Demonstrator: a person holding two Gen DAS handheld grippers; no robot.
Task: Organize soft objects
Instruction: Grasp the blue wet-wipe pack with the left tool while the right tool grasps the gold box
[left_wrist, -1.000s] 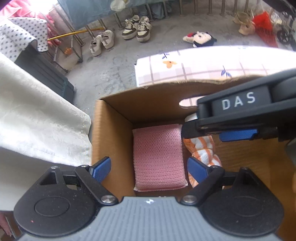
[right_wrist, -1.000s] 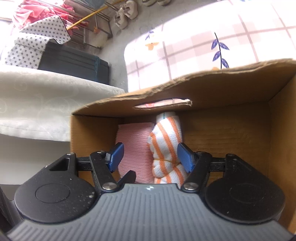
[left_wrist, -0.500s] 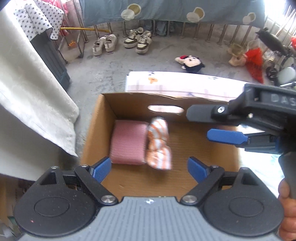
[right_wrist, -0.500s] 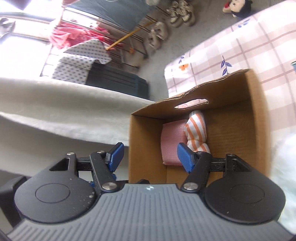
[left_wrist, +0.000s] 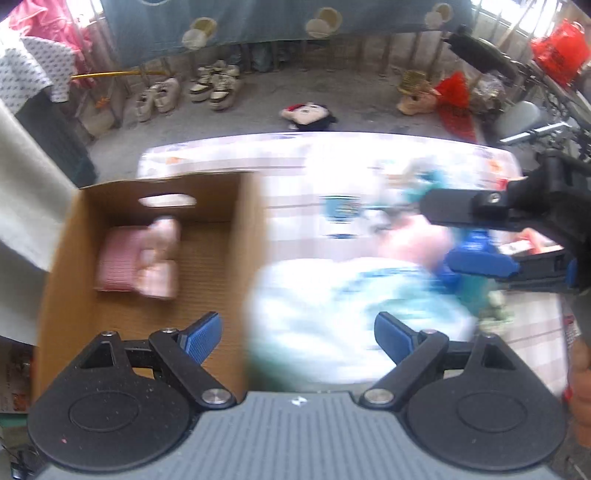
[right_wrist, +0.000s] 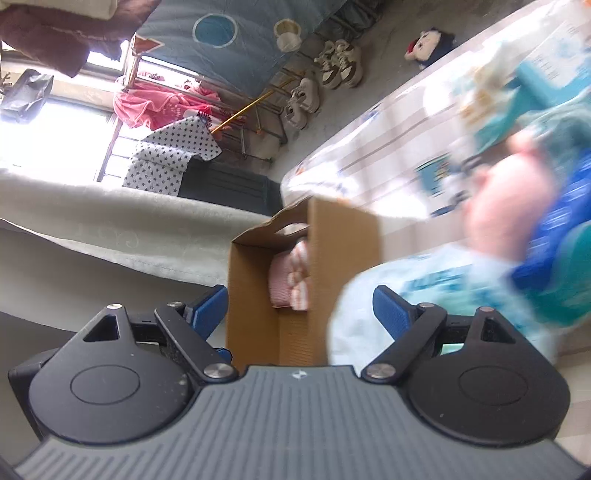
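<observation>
An open cardboard box (left_wrist: 236, 258) stands on the left of the table. Inside it lie a folded pink cloth (left_wrist: 118, 258) and, touching its right side, an orange-striped towel (left_wrist: 160, 258), both blurred. My left gripper (left_wrist: 297, 330) is open and empty, above the box's right wall and a blurred white and teal soft bundle (left_wrist: 351, 302). A pink soft item (left_wrist: 413, 240) lies beyond it. My right gripper (left_wrist: 458, 236) comes in from the right over that pile. In the right wrist view the right gripper (right_wrist: 299, 306) has its jaws opening with nothing held, the box (right_wrist: 343, 251) ahead.
The table wears a pale plaid cloth (left_wrist: 288, 173). A white sheet (left_wrist: 26, 206) hangs to the left of the box. On the floor beyond are shoes (left_wrist: 218, 85), a plush toy (left_wrist: 310, 112) and red bags (left_wrist: 458, 107). A person's hand (left_wrist: 580, 387) shows at the right edge.
Both grippers rose out of the box and swung right toward the pile on the table. The striped towel stayed in the box beside the pink cloth. The right jaws widened.
</observation>
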